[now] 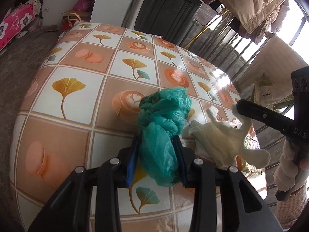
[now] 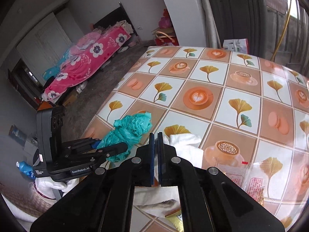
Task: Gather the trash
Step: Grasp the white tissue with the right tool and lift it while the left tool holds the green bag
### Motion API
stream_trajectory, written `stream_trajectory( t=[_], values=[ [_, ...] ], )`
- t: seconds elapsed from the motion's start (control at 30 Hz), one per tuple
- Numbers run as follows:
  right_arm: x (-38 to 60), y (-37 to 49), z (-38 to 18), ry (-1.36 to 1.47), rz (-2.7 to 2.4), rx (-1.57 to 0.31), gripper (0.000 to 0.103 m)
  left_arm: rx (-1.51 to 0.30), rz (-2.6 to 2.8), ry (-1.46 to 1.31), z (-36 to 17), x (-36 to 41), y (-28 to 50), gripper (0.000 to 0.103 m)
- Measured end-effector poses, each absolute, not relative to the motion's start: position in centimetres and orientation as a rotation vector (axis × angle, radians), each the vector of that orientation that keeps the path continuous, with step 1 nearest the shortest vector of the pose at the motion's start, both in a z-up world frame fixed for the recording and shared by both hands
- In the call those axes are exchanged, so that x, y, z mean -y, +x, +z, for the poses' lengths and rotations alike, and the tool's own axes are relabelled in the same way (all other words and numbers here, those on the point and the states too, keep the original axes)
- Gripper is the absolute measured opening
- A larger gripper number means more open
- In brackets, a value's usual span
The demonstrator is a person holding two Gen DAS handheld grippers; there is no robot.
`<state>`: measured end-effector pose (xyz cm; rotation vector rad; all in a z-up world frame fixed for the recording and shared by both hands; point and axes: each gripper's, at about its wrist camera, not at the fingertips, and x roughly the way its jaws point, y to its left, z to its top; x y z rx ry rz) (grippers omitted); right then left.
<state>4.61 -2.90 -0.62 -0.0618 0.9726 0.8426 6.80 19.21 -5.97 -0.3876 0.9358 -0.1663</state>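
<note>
Close wrist views; shared table (image 1: 81, 89)

A lived-in home, a bedroom by the look; a bed (image 2: 87, 61) under a pink floral quilt against the far left wall; quilted bedding (image 1: 251, 5) hanging by the windows; a bench (image 2: 212, 89) covered in patterned oilcloth.

Tablecloth (image 1: 81, 104): checked squares, tan-brown & white w/ pale borders; motifs are yellow ginkgo leaves w/ small teal leaves, orange latte cups, peach macarons. Plastic bag (image 1: 164, 127): teal-green, crinkled. Tissue (image 1: 222, 143): off-white. Wrapper (image 2: 249, 179): clear w/ red print. Foil packet (image 2: 176, 219): gold. Left gripper (image 1: 157, 142): black, blue pads. Right gripper (image 2: 156, 137): same. Bed cover (image 2: 87, 58): hot pink, white flowers w/ dark centres.
</note>
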Motion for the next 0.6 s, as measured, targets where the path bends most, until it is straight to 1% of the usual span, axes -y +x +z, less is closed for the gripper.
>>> stream_trajectory(
  t=[0.1, 0.13, 0.17, 0.23, 0.3, 0.33, 0.37, 0.47, 0.57, 0.6],
  values=[
    [2.7, 4.9, 0.3, -0.040, 0.848, -0.928, 0.001, -0.964, -0.162, -0.409, -6.7, -19.8, 6.6, 0.035],
    [2.6, 5.1, 0.1, -0.048, 0.834, -0.935, 0.001, -0.960, -0.166, -0.428, -6.8, -20.0, 6.5, 0.035],
    [2.5, 5.3, -0.3, -0.063, 0.808, -0.951, 0.006, -0.962, -0.168, -0.445, -6.8, -20.2, 6.5, 0.037],
    [2.4, 5.6, -1.5, -0.094, 0.769, -1.004, 0.007, -0.962, -0.182, -0.472, -6.7, -20.4, 6.4, 0.041],
    [2.5, 5.7, -2.3, -0.101, 0.755, -1.046, 0.019, -0.946, -0.191, -0.480, -6.3, -20.5, 6.2, 0.051],
    [2.6, 5.6, -2.5, -0.102, 0.753, -1.058, 0.030, -0.938, -0.196, -0.473, -6.0, -20.4, 6.1, 0.054],
    [2.7, 5.6, -2.5, -0.104, 0.750, -1.059, 0.038, -0.930, -0.200, -0.463, -5.8, -20.4, 6.0, 0.057],
    [2.7, 5.1, -2.5, -0.121, 0.758, -1.064, 0.045, -0.912, -0.206, -0.442, -5.2, -20.1, 5.9, 0.060],
    [2.0, 4.6, -3.1, -0.157, 0.786, -1.098, 0.051, -0.916, -0.203, -0.425, -5.3, -19.7, 6.3, 0.060],
    [1.7, 4.5, -3.4, -0.179, 0.782, -1.105, 0.051, -0.920, -0.195, -0.415, -5.4, -19.5, 6.5, 0.060]
  ],
)
